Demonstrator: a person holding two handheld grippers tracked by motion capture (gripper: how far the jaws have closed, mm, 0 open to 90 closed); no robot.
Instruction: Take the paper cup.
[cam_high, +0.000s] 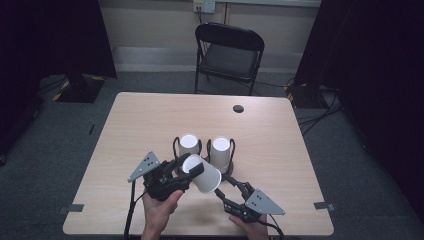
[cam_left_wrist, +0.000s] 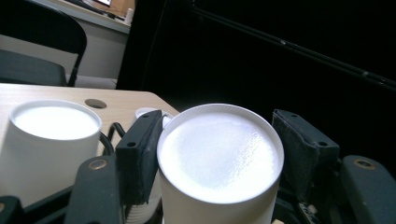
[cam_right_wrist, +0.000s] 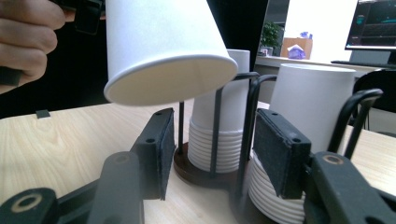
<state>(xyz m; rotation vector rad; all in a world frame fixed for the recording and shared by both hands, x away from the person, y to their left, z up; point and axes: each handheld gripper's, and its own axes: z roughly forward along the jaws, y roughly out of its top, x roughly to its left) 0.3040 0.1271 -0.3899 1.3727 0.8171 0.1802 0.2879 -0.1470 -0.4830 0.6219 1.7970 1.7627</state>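
The cup (cam_high: 204, 174) is in my left gripper (cam_high: 186, 171), lifted off the table (cam_high: 140, 120) and tipped over, its closed base toward me and its open mouth pointing right and down. My jaws are squeezed onto its sides near the base (in the left gripper view the pads (cam_left_wrist: 140, 154) press against it on both flanks). It hangs just near of the two cup stacks, left stack (cam_high: 189, 145) and right stack (cam_high: 220, 150), each standing upside down in a black wire holder (cam_high: 176, 146) near the middle of the table.

My left hand (cam_high: 159, 210) comes up from the near edge, wrist bent so the gripper angles right and away. My right hand (cam_high: 250, 227) sits low at the near right, its gripper (cam_high: 226, 181) pointing far-left toward the right stack's holder. Those jaws stand partly apart with nothing clamped between them. A folding chair (cam_high: 229, 52) stands beyond the far edge.
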